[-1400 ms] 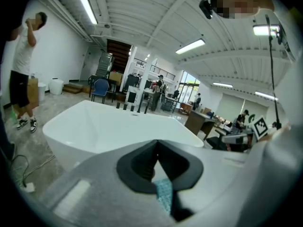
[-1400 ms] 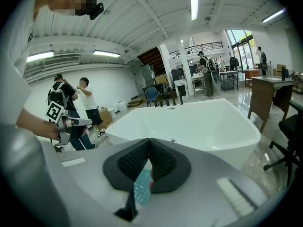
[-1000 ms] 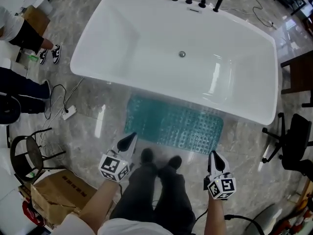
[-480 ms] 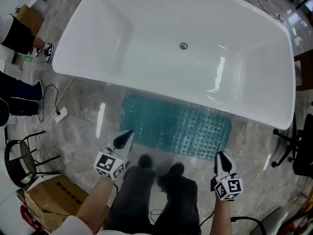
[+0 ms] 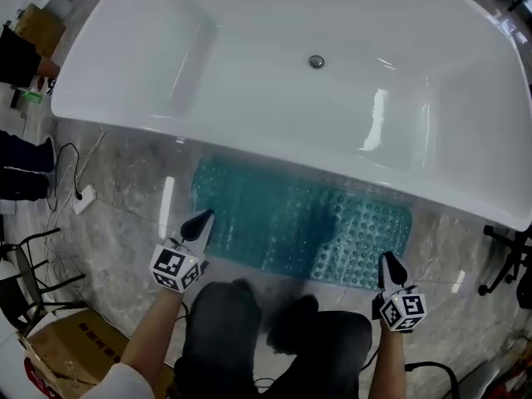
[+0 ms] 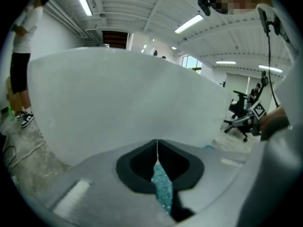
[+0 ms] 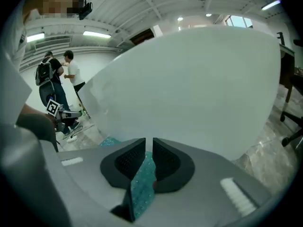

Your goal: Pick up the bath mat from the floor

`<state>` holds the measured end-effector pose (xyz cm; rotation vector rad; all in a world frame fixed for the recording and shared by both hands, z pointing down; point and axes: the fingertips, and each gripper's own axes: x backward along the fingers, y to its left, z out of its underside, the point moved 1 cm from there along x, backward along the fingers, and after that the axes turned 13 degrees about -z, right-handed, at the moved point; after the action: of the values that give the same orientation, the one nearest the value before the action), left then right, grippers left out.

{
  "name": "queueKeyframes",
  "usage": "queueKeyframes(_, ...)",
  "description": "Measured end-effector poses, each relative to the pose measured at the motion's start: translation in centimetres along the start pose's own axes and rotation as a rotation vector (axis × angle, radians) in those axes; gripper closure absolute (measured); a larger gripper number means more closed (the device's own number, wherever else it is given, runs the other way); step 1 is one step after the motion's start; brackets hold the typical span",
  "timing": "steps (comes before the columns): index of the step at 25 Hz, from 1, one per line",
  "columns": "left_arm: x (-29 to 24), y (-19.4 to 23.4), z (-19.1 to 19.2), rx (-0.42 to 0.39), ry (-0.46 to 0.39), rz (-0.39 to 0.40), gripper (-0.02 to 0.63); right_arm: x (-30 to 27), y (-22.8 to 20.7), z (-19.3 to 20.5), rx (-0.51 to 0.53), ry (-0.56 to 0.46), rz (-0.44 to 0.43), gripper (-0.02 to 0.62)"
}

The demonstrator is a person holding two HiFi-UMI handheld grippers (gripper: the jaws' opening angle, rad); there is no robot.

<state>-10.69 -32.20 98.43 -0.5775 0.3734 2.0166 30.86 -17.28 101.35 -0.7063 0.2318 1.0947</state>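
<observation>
Nearer the bath mat (image 5: 299, 227) now, left gripper (image 5: 198, 223) fingers meet empty at its edge, right gripper (image 5: 389, 264) fingers parting.

Floor (image 5: 125, 198): grey marbled tile, glossy. White bathtub (image 5: 249, 23) stands on it. Teal studded bath mat (image 5: 299, 223) lies flat, its far long edge along the tub's near side. Left of the mat: white power strip (image 5: 84, 199) with cable. Near-left corner: cardboard box (image 5: 75, 352).

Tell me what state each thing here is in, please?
bath mat: flat on the floor, not yet lifted.
bathtub: empty.
left gripper: shut, holding nothing.
right gripper: jaws opening, slightly apart, nothing gripped.
</observation>
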Motion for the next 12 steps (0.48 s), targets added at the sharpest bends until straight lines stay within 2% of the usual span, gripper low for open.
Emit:
queueKeyframes(6,-5.5,1.6,10.1,-0.008,0.043,0.006,0.581,-4.4,-5.4,9.2,-0.017,0.055,-0.002,0.522)
queueKeyframes(12,-9.4,3.9,17.0,-0.009,0.099,-0.002,0.557,-6.7,-9.4,14.7,-0.051,0.087,0.024,0.496)
